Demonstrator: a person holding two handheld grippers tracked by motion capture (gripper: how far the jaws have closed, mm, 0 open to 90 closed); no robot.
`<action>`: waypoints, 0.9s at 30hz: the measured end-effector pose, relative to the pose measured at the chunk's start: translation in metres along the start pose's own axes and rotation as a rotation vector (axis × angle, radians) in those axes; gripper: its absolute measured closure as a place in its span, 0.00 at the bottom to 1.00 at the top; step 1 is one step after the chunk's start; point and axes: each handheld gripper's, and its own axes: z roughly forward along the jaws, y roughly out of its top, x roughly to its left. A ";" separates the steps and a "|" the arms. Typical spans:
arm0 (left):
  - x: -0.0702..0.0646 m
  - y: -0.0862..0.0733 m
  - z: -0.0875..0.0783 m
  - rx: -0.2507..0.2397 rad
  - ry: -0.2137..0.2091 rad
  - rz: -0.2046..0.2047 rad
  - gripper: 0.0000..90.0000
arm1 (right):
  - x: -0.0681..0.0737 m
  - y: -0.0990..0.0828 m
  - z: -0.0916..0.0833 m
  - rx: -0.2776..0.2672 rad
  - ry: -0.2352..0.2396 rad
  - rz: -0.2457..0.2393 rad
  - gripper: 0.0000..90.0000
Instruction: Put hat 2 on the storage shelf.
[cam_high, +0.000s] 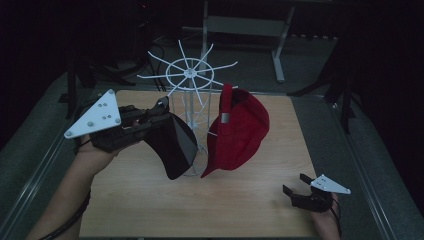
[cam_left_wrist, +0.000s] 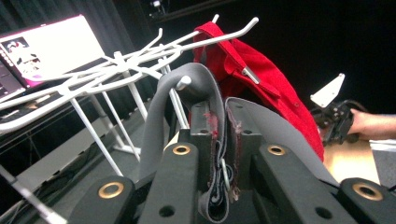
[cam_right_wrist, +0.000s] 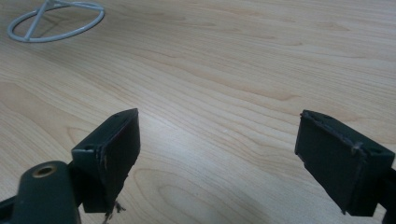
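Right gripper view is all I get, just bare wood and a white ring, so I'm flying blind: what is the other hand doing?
Observer: The left gripper is shut on the strap of a dark grey cap, beside a white wire rack.
Operator: Is the strap on a hook yet?
Observer: Its loop sits around one prong's tip.
Operator: Anything else on the rack?
Observer: A red cap hangs on the rack's right side.
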 end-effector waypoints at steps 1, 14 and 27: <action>0.000 -0.001 -0.001 -0.007 -0.001 -0.007 0.90 | 0.000 0.000 0.000 0.001 -0.001 -0.001 0.16; -0.001 -0.014 -0.029 -0.039 0.021 -0.064 0.64 | 0.000 0.000 0.000 -0.003 -0.001 -0.004 0.16; -0.007 -0.040 -0.052 -0.038 0.037 -0.100 0.64 | 0.001 0.001 0.001 0.001 -0.001 -0.011 0.16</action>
